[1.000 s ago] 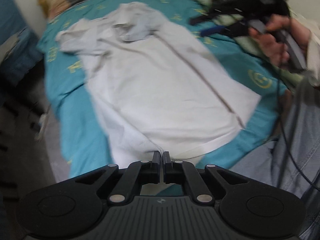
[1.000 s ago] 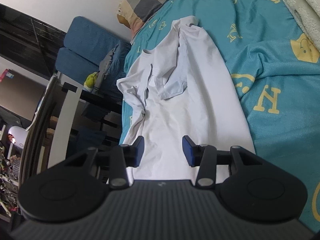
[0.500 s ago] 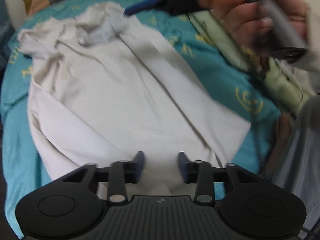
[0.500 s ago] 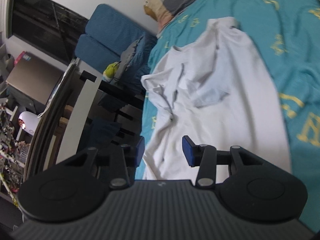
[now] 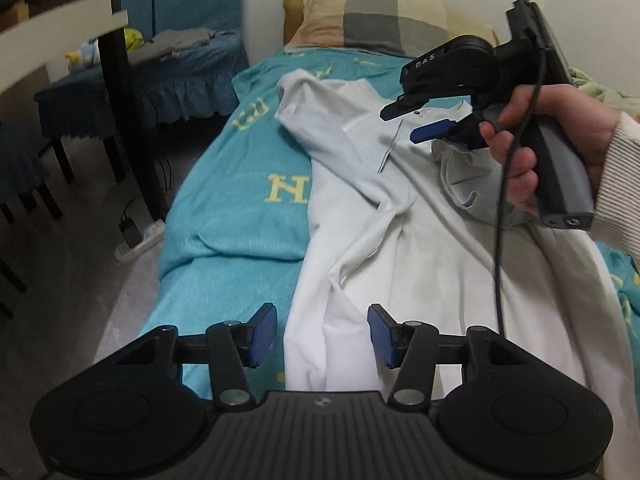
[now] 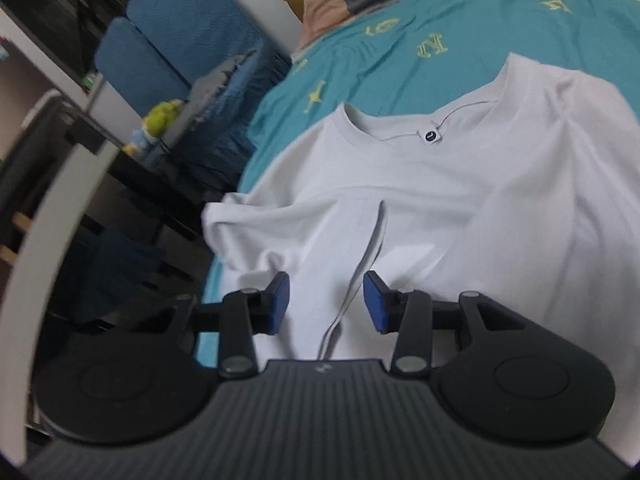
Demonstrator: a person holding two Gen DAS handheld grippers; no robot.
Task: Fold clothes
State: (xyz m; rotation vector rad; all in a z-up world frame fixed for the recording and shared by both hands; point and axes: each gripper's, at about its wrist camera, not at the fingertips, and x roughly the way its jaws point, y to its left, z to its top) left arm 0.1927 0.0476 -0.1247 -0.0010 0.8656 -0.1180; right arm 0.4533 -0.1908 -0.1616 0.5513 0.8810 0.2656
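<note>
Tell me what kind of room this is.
Most likely a bedroom: a bed with a teal sheet, a checked pillow at its head, and a white T-shirt spread on it. A blue chair stands beside the bed.

The shirt (image 5: 420,248) was plain white, with a small black tag (image 6: 431,135) at its neckline. Under it the bedsheet (image 5: 236,208) was teal, printed with pale yellow letters. At the head edge of the bed a pillow (image 5: 372,16) showed a check of grey, tan and cream. Both grippers were black with blue pads on their fingers (image 5: 262,334), and the right gripper (image 5: 416,122) had a grey handle. Beside the bed stood a chair (image 5: 188,60) covered in dark blue cloth, carrying a yellow-green soft toy (image 6: 162,120).
</note>
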